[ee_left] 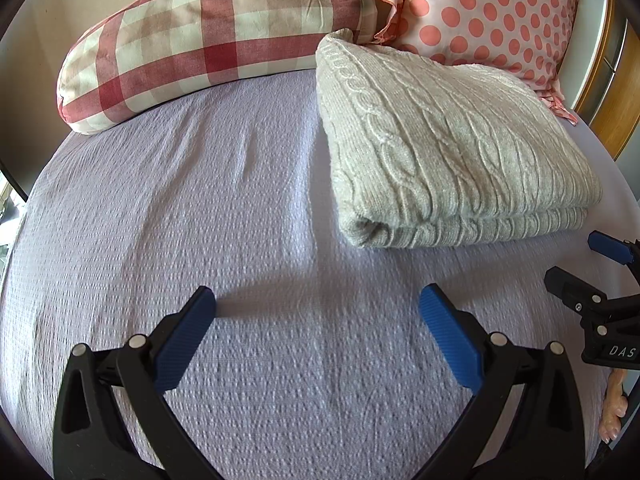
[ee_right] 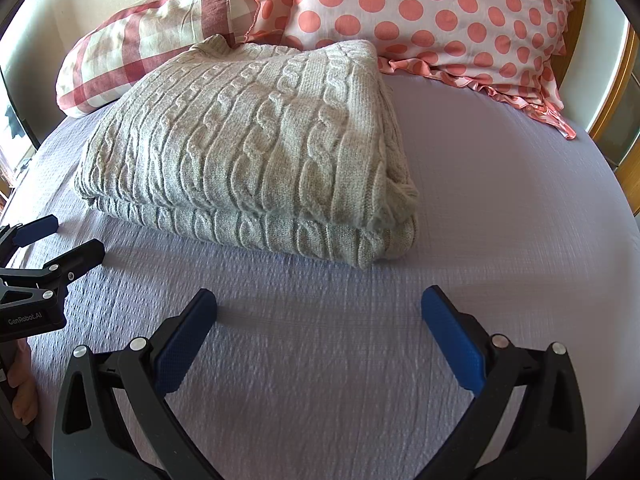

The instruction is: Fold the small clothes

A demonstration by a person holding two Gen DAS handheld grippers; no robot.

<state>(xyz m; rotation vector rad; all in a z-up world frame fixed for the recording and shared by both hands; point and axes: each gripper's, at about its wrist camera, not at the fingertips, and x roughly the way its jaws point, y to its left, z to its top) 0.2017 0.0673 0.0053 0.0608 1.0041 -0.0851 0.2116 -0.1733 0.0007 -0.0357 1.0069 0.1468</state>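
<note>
A grey cable-knit sweater [ee_left: 444, 148] lies folded in a thick rectangle on the lilac bedspread [ee_left: 200, 216]; it also shows in the right wrist view [ee_right: 256, 148]. My left gripper [ee_left: 318, 304] is open and empty, low over the bedspread, in front and left of the sweater. My right gripper [ee_right: 319, 306] is open and empty, just in front of the sweater's folded near edge. Each gripper shows at the edge of the other's view: the right one [ee_left: 580, 264] and the left one [ee_right: 68, 240].
A red-checked pillow [ee_left: 208, 36] and a pink polka-dot pillow [ee_left: 488, 12] lie at the head of the bed behind the sweater. A wooden frame [ee_left: 612, 92] runs along the right side. The bedspread [ee_right: 500, 184] stretches right of the sweater.
</note>
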